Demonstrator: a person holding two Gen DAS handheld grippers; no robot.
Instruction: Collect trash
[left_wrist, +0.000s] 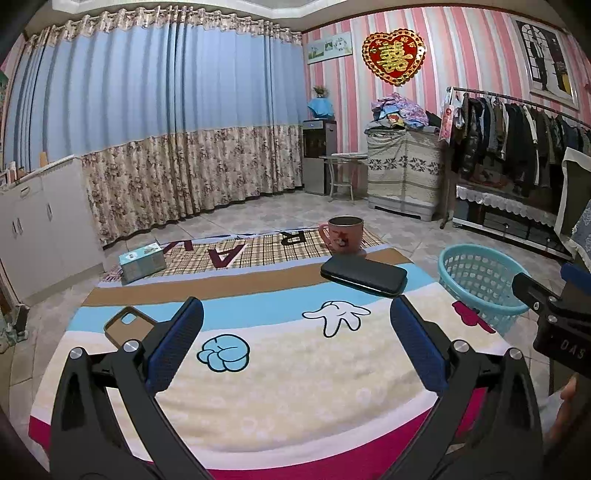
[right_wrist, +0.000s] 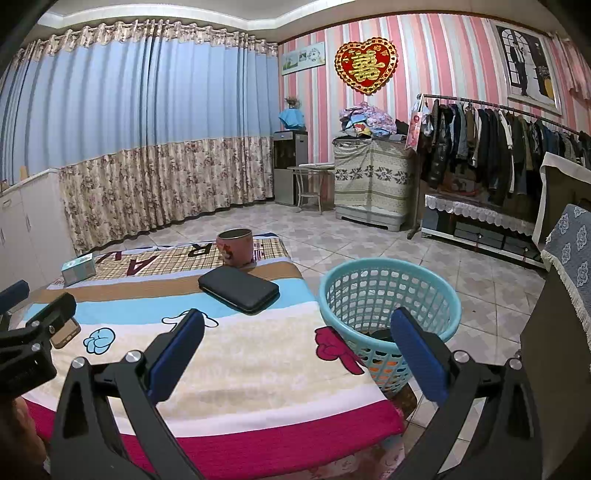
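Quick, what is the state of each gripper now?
Left gripper: open, holding nothing.
Right gripper: open, holding nothing.

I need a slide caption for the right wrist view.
Open right gripper above cartoon blanket, beside turquoise basket.

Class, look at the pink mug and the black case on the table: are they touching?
Apart. The right wrist view shows a strip of striped cloth between the pink mug and the black case; the mug stands farther back.
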